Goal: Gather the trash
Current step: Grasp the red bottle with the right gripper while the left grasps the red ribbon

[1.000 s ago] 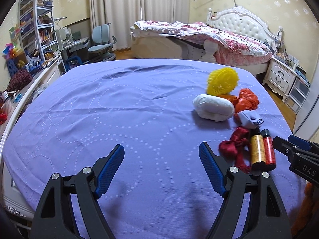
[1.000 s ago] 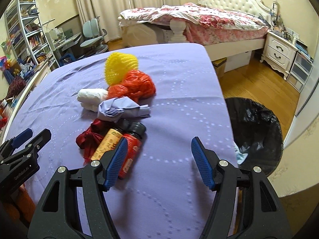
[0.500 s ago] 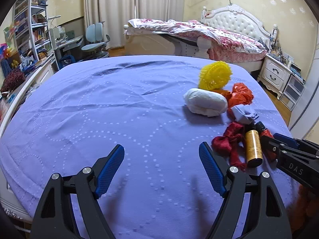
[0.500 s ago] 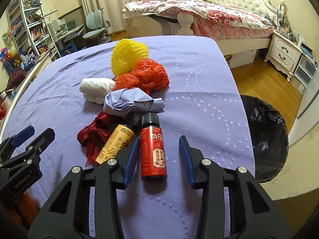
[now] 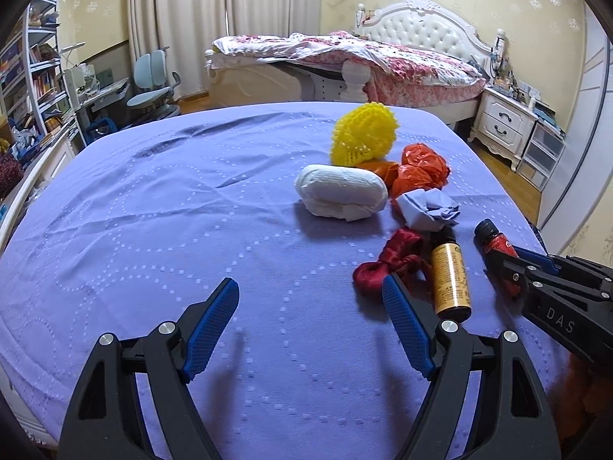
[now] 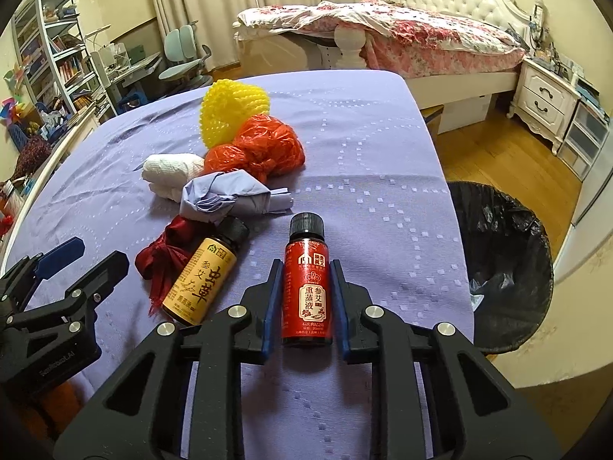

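My right gripper (image 6: 306, 268) is shut on a small red bottle (image 6: 306, 280) with a black cap, lying on the purple table (image 6: 364, 153); the bottle also shows in the left wrist view (image 5: 496, 245). A yellow-labelled bottle (image 6: 203, 276) lies just left of it, beside a red ribbon (image 6: 164, 253), a crumpled lilac paper (image 6: 230, 195), a white tissue wad (image 6: 172, 172), an orange plastic bag (image 6: 264, 145) and a yellow spiky ball (image 6: 233, 107). My left gripper (image 5: 310, 303) is open and empty over bare cloth, left of the pile.
A black-lined trash bin (image 6: 502, 253) stands on the floor off the table's right edge. A bed (image 6: 402, 34), a nightstand (image 6: 548, 99), a desk with chair (image 6: 184, 65) and shelves (image 6: 57, 61) lie beyond the table.
My right gripper has moved forward around the red bottle and closed on it. My left gripper has drifted slightly and stays open.
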Demonstrator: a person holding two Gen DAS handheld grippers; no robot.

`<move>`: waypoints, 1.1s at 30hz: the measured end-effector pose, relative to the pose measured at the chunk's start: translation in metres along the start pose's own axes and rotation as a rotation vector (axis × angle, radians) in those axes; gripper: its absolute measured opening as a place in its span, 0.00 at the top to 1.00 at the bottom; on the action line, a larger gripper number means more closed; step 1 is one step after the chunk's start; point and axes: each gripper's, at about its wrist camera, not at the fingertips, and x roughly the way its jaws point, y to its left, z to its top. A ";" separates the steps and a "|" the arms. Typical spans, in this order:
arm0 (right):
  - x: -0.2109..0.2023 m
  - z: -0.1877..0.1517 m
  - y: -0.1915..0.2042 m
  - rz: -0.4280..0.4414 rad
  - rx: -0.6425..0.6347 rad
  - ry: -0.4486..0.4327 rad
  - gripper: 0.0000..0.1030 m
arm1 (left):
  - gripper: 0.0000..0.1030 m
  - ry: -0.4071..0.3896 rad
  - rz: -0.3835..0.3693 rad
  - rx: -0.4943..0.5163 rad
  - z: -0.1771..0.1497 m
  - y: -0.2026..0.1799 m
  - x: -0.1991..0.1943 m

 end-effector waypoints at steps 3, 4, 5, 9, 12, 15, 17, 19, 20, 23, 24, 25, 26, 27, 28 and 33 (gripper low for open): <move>-0.001 -0.001 -0.003 0.005 0.005 -0.004 0.77 | 0.25 0.004 -0.014 0.009 0.003 -0.006 0.002; -0.001 -0.001 -0.006 0.010 0.013 -0.006 0.77 | 0.25 0.006 -0.021 0.010 0.004 -0.008 0.003; -0.002 -0.002 -0.007 0.011 0.016 -0.006 0.77 | 0.25 0.008 -0.028 0.010 0.004 -0.010 0.004; -0.003 -0.002 -0.012 0.018 0.030 -0.009 0.77 | 0.25 0.019 -0.044 0.013 0.009 -0.017 0.010; -0.003 -0.002 -0.013 0.023 0.032 -0.011 0.77 | 0.25 0.023 -0.045 0.022 0.012 -0.022 0.015; -0.003 -0.003 -0.015 0.029 0.038 -0.012 0.77 | 0.25 0.026 -0.048 0.039 0.014 -0.028 0.018; -0.003 -0.003 -0.016 0.033 0.041 -0.013 0.77 | 0.26 0.040 -0.052 0.050 0.014 -0.029 0.022; -0.003 -0.003 -0.016 0.034 0.041 -0.013 0.77 | 0.36 0.049 -0.064 0.054 0.012 -0.030 0.022; -0.003 -0.003 -0.016 0.034 0.041 -0.013 0.77 | 0.43 0.058 -0.070 0.058 0.011 -0.030 0.023; -0.003 -0.003 -0.017 0.033 0.041 -0.014 0.77 | 0.59 0.082 -0.099 0.060 0.009 -0.029 0.026; -0.003 -0.003 -0.017 0.034 0.041 -0.014 0.77 | 0.60 0.078 -0.102 0.060 0.008 -0.029 0.025; -0.003 -0.003 -0.017 0.033 0.042 -0.014 0.77 | 0.61 0.077 -0.108 0.061 0.008 -0.029 0.024; -0.003 -0.003 -0.016 0.033 0.041 -0.014 0.77 | 0.64 0.076 -0.112 0.063 0.007 -0.029 0.023; -0.003 -0.003 -0.016 0.032 0.041 -0.014 0.77 | 0.66 0.072 -0.116 0.065 0.006 -0.029 0.021; -0.003 -0.003 -0.017 0.031 0.041 -0.014 0.77 | 0.67 0.069 -0.119 0.066 0.005 -0.028 0.020; -0.006 -0.003 -0.017 0.027 0.042 -0.018 0.77 | 0.74 0.063 -0.121 0.066 -0.001 -0.025 0.012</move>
